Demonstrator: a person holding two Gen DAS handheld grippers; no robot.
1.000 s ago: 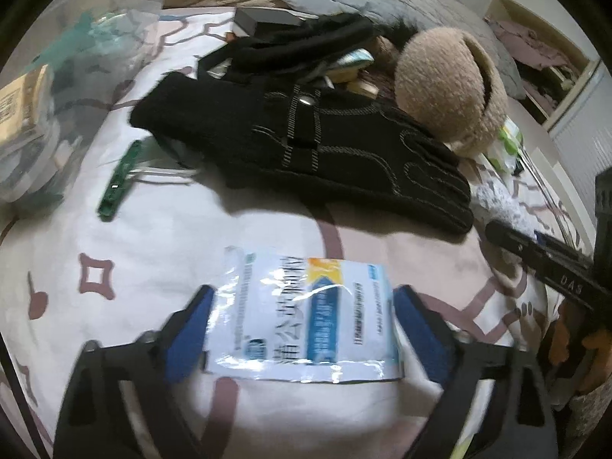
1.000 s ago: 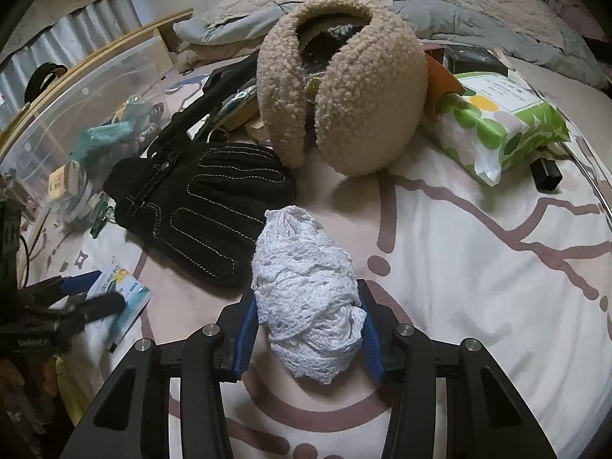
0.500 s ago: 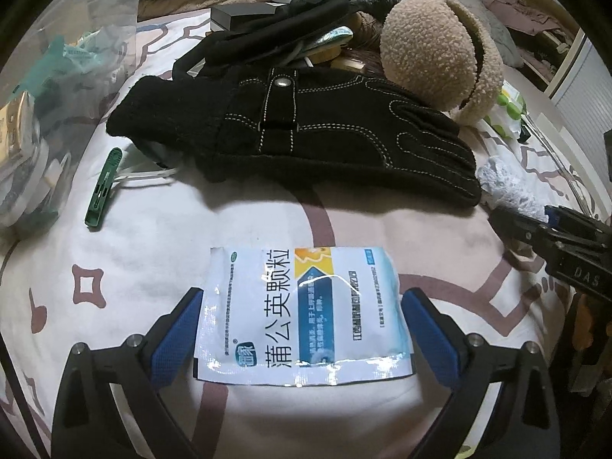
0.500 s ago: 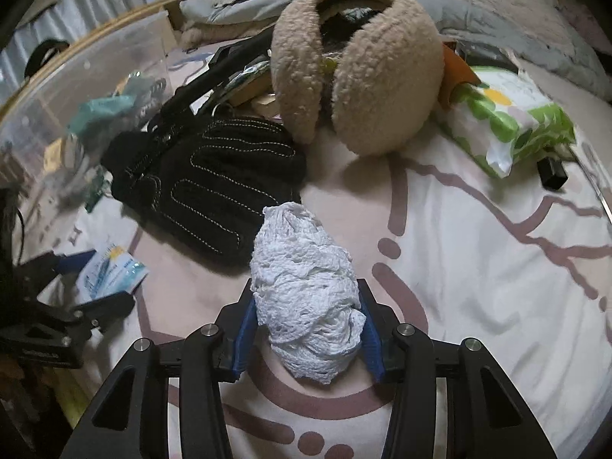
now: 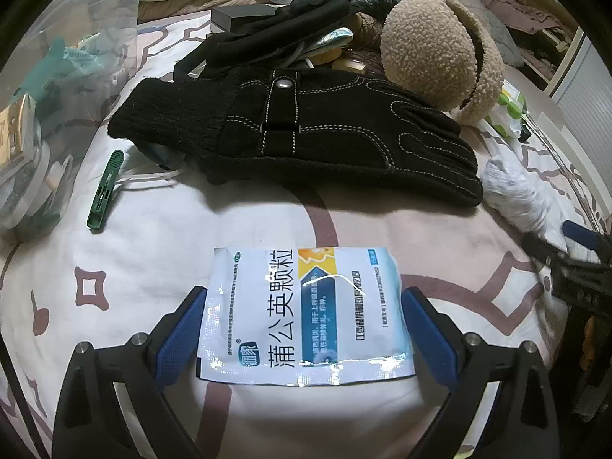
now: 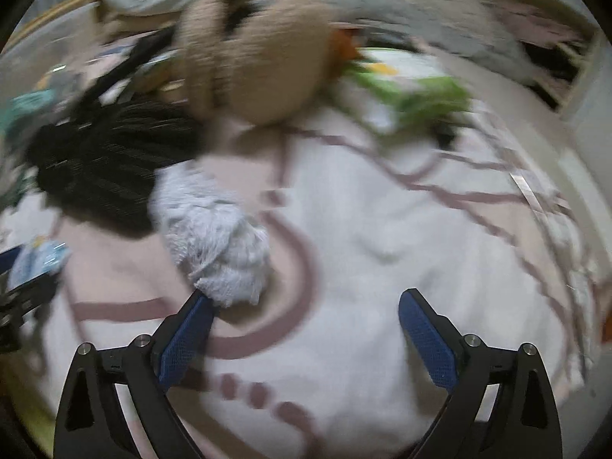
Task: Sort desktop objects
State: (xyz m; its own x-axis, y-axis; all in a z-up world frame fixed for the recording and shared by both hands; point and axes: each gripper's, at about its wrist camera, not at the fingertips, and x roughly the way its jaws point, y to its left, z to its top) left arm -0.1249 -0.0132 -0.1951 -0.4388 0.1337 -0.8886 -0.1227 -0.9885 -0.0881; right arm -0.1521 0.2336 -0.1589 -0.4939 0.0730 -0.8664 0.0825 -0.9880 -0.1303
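Note:
A white and blue medicine sachet (image 5: 306, 313) lies flat on the patterned bedsheet (image 5: 114, 260). My left gripper (image 5: 304, 329) is open, its blue pads on either side of the sachet. A white knitted bundle (image 6: 214, 237) lies on the sheet beside my right gripper's left pad; it also shows in the left wrist view (image 5: 512, 195). My right gripper (image 6: 304, 329) is open and empty; its view is blurred by motion. A black glove (image 5: 298, 130) and beige fleece earmuffs (image 5: 440, 53) lie beyond.
A green clothes peg (image 5: 105, 191) lies left of the glove. A clear plastic box (image 5: 42, 88) with several items stands at far left. A green-spotted wipes pack (image 6: 417, 91) lies right of the earmuffs. A black strap and small items (image 5: 290, 26) lie behind the glove.
My right gripper has opened, let go of the white bundle and swung right. My left gripper has moved forward so the sachet sits deeper between its open pads.

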